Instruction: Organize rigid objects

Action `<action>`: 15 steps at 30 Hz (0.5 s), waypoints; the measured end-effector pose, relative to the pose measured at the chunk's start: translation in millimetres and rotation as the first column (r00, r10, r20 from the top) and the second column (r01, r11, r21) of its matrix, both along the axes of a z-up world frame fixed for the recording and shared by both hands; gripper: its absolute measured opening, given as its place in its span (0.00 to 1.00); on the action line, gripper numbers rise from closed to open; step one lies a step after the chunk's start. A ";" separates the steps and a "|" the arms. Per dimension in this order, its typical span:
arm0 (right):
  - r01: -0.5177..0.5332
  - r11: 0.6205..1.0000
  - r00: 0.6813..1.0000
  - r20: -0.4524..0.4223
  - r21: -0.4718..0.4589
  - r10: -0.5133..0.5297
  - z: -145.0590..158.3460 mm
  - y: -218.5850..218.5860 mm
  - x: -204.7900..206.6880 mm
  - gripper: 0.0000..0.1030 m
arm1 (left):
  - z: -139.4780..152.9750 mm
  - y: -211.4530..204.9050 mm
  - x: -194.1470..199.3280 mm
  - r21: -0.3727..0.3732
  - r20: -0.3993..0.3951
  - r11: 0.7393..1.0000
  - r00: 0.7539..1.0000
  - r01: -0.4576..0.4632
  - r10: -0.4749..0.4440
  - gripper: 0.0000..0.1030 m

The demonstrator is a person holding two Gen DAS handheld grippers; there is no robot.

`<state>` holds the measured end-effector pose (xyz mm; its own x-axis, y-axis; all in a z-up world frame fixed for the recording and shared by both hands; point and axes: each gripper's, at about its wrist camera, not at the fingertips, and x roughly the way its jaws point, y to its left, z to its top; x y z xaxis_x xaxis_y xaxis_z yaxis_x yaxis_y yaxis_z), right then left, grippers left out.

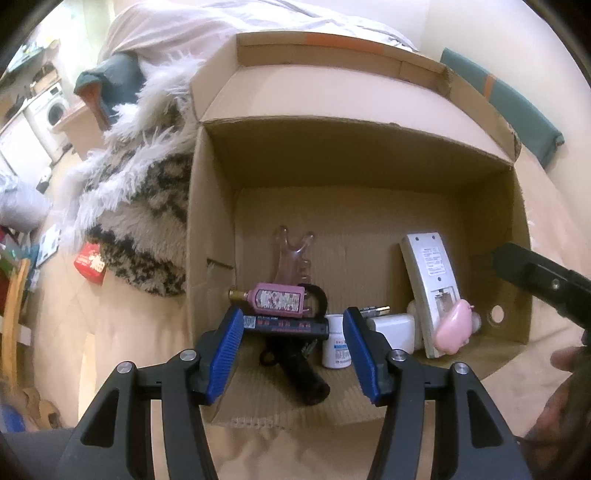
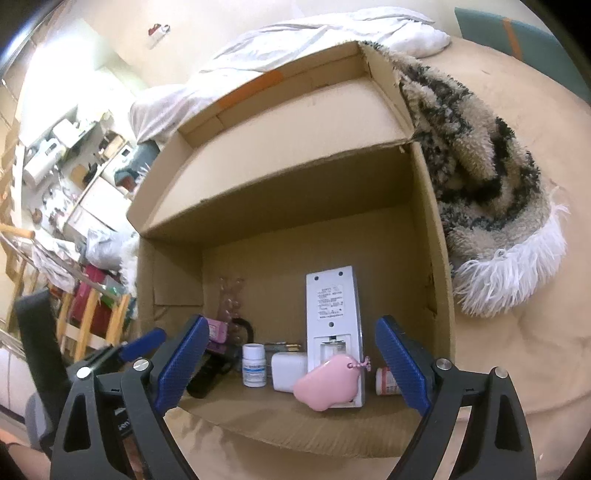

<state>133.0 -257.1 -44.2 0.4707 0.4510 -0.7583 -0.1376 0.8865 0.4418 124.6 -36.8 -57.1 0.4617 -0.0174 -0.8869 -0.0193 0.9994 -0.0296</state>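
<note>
2 claws, left gripper and right gripper, hang open and empty over the cardboard box; ahead of the right, the pink case looks light, smooth, best pinched across its flanks.

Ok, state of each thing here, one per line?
cardboard box: open, flaps up.
white remote: standing, battery cover off.
pink pouch: leaning on the remote.
white pill bottle: upright, capped.
left gripper: open, empty.
right gripper: open, empty.

A shaggy patterned rug beside rumpled white bedding.
</note>
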 end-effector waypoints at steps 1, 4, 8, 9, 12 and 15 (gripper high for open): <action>0.005 1.000 1.000 0.013 -0.012 -0.004 2.7 -0.6 -1.9 0.94 | 2.5 0.8 -1.8 -0.004 0.006 1.000 1.000 -0.002 0.002 0.51; 0.010 0.999 0.999 0.033 -0.038 -0.009 9.1 0.3 -7.6 0.95 | 11.9 3.1 -9.5 -0.005 0.034 1.000 0.999 -0.002 0.002 0.51; 0.021 0.998 0.998 0.055 -0.058 -0.018 18.9 -2.5 -18.5 1.00 | 23.2 4.1 -25.7 -0.025 0.061 0.999 0.998 0.026 -0.025 0.51; 0.020 0.998 0.998 0.059 -0.061 -0.017 22.1 -2.9 -21.5 1.00 | 26.6 5.0 -29.0 -0.023 0.069 0.999 0.997 0.026 -0.024 0.51; 0.033 0.997 0.997 0.069 -0.070 -0.028 32.2 -5.7 -31.4 1.00 | 36.7 11.7 -39.4 -0.026 0.084 1.000 0.996 0.008 -0.006 0.51; 0.046 0.996 0.996 0.082 -0.081 -0.039 39.9 -6.9 -43.6 1.00 | 43.2 17.0 -49.1 -0.027 0.065 1.000 0.998 0.002 0.000 0.51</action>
<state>89.5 -264.1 -4.3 0.5487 0.3662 -0.7516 -0.1307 0.9255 0.3556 75.6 -19.8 -13.9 0.5186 -0.0414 -0.8540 -0.0157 0.9982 -0.0580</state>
